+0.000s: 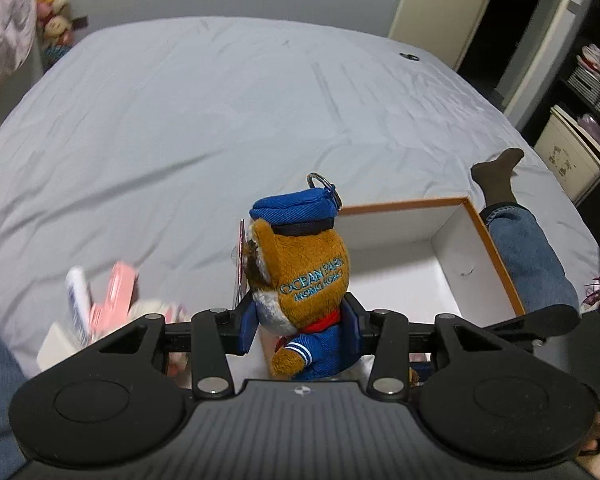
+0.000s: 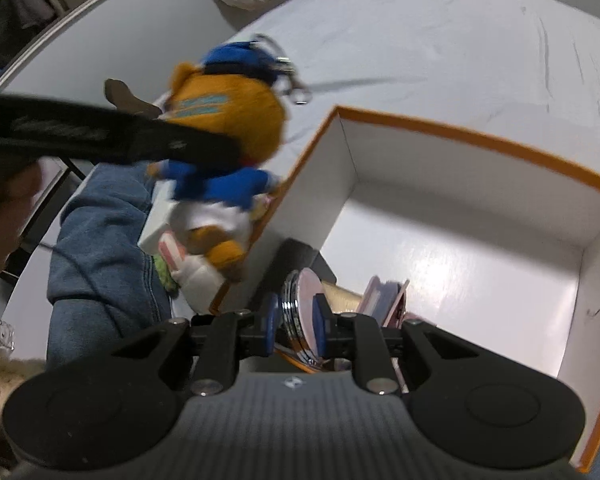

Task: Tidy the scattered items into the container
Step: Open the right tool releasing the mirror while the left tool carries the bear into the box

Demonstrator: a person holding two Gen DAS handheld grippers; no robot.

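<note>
left gripper (image 1: 300, 320) clamped on plush bear (image 1: 300, 276), just outside orange-rimmed box (image 2: 460, 136); carry over rim before releasing; right gripper (image 2: 294, 326) pinching round compact (image 2: 300, 312) over box's near corner; lower, then let go

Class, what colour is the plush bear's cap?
Blue with a dark band; the cap shows best in the left wrist view.

You get even, soft indoor light in both views, with white glare on the box floor (image 2: 452, 268), strong fisheye bending at the edges, motion blur on the plush toy (image 2: 224, 148) in the right view, and a dark doorway (image 1: 516, 12).
</note>
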